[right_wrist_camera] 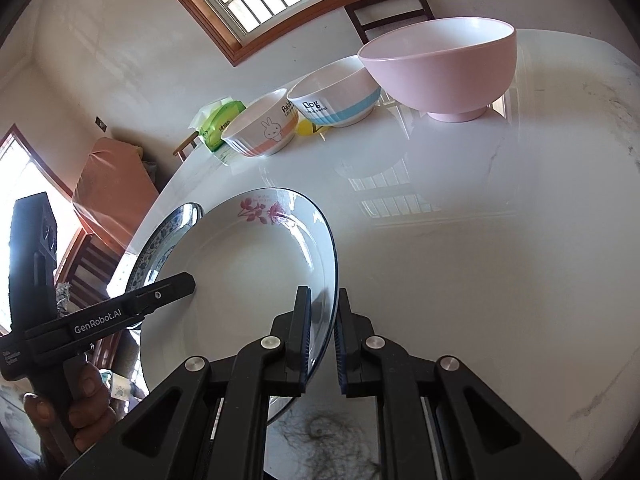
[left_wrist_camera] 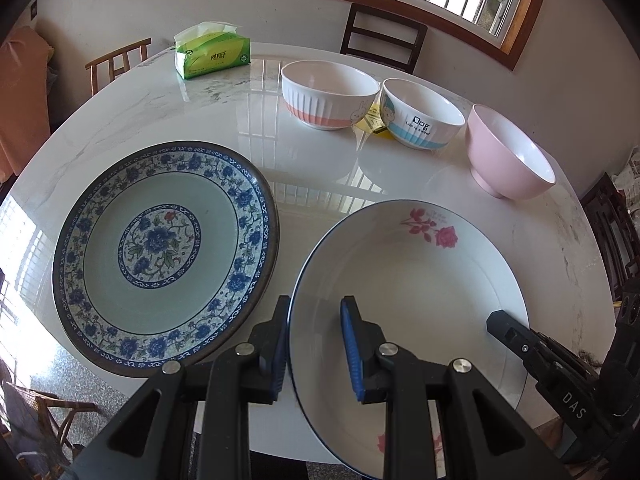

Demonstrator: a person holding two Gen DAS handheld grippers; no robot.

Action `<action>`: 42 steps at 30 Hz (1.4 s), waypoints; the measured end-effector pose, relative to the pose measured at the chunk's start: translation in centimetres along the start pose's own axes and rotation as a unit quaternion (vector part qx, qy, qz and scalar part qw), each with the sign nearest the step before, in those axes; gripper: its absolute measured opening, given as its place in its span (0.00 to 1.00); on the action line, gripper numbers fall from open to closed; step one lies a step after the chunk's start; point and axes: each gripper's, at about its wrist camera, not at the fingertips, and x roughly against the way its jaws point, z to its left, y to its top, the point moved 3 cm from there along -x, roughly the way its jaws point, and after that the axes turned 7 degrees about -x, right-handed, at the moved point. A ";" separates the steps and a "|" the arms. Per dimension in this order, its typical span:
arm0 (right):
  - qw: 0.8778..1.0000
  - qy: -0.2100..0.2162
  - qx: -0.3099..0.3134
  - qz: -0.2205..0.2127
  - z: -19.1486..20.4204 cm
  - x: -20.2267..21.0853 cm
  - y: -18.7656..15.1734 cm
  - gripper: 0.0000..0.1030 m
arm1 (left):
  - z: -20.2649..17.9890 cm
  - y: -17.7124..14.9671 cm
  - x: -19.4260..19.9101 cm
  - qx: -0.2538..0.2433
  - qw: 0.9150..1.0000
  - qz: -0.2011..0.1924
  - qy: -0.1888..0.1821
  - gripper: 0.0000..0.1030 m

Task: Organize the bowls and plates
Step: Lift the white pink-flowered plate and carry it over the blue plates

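White porcelain with a pink rose print is what I hold: the rose plate (left_wrist_camera: 404, 280) is pinched on two sides, my left jaws (left_wrist_camera: 316, 344) clenched on its left rim and my right jaws (right_wrist_camera: 324, 332) clamped tight on its right rim. From the right wrist view it looks tilted and lifted clear of the marble surface (right_wrist_camera: 480, 240), its far edge leaning over the rim of the blue floral plate (left_wrist_camera: 164, 252), which lies flat just beside it.

As I judge it, the job is barely begun. No plate sits on another yet, though this one seems on its way to the blue one. Three bowls stand separately along the far side: the orange-banded rabbit bowl (left_wrist_camera: 328, 96), the blue-banded dog bowl (left_wrist_camera: 420, 114) just beside it, and the pink bowl (left_wrist_camera: 508, 152) a little apart. None is nested. A green tissue pack (left_wrist_camera: 212, 54) sits behind them, untouched.

Left to do: seat the rose plate on the blue one, then gather the bowls into a stack.
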 end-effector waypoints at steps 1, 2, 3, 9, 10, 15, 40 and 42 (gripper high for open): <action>1.000 0.001 0.001 0.000 0.2 0.0 0.0 0.11 | 0.2 -0.1 0.2 0.002 1.000 0.000 0.000 0.24; 1.000 0.001 0.003 0.001 0.4 0.0 0.0 0.11 | 0.3 -0.3 0.3 0.003 1.000 0.000 0.001 0.24; 1.000 0.002 0.006 0.001 0.6 0.0 -0.1 0.11 | 0.5 -0.5 0.5 0.004 1.000 0.000 0.001 0.24; 1.000 0.004 0.016 0.007 1.8 -0.1 -0.7 0.11 | 1.6 -1.6 1.3 0.015 1.000 0.002 0.003 0.24; 1.000 0.004 0.018 0.009 2.0 -0.2 -0.7 0.11 | 1.8 -1.7 1.4 0.019 1.000 0.003 0.002 0.24; 1.000 0.005 0.027 0.016 3.0 -0.3 -1.2 0.11 | 3.1 -2.3 2.2 0.030 1.000 0.003 0.003 0.24; 0.995 0.010 0.090 0.051 9.7 -3.1 -2.7 0.11 | 11.0 -4.0 4.1 0.103 0.995 -0.004 0.012 0.24; 0.994 0.013 0.093 0.054 10.2 -3.4 -2.7 0.11 | 11.6 -3.9 4.2 0.111 0.994 -0.003 0.012 0.24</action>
